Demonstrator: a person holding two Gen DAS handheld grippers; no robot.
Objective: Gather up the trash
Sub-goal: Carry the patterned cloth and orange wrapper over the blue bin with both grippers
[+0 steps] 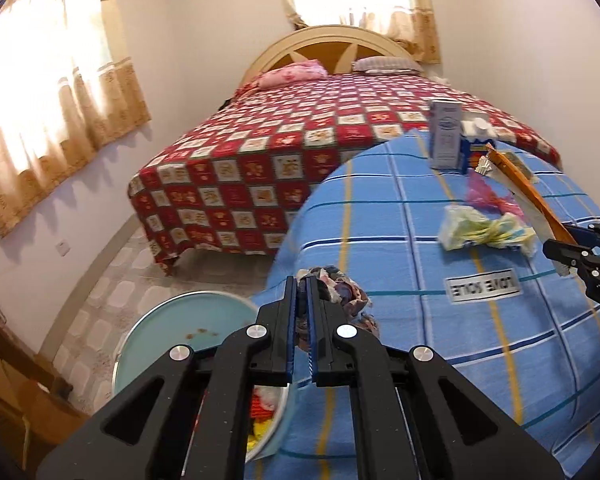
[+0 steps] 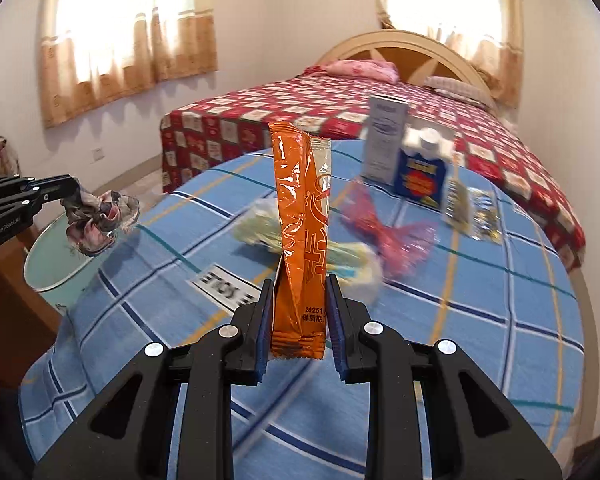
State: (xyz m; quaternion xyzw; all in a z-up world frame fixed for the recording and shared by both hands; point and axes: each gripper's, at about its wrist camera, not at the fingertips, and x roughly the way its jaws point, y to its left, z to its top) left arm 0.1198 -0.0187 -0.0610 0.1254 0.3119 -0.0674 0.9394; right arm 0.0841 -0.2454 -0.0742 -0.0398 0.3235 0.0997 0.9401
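My left gripper [image 1: 301, 284] has its jaws clamped on a crumpled wrapper [image 1: 340, 296], held at the edge of the worktop [image 1: 400, 240] beside the bin [image 1: 168, 336]. My right gripper [image 2: 297, 284] has its jaws closed on an orange sachet [image 2: 300, 224], standing upright above the blue checked cloth. A pale wrapper [image 2: 352, 256], a pink wrapper [image 2: 392, 236] and two cartons [image 2: 384, 140] lie beyond.

Left wrist view sits close over the counter's [image 1: 400, 240] near-left edge, above the bin [image 1: 168, 328], facing the bed [image 1: 300, 128] and window wall. Right wrist view sits low and close over the counter [image 2: 480, 320], further right, facing the same bed [image 2: 340, 108]. Both share the counter top, its litter, the bed, and each other's tool.
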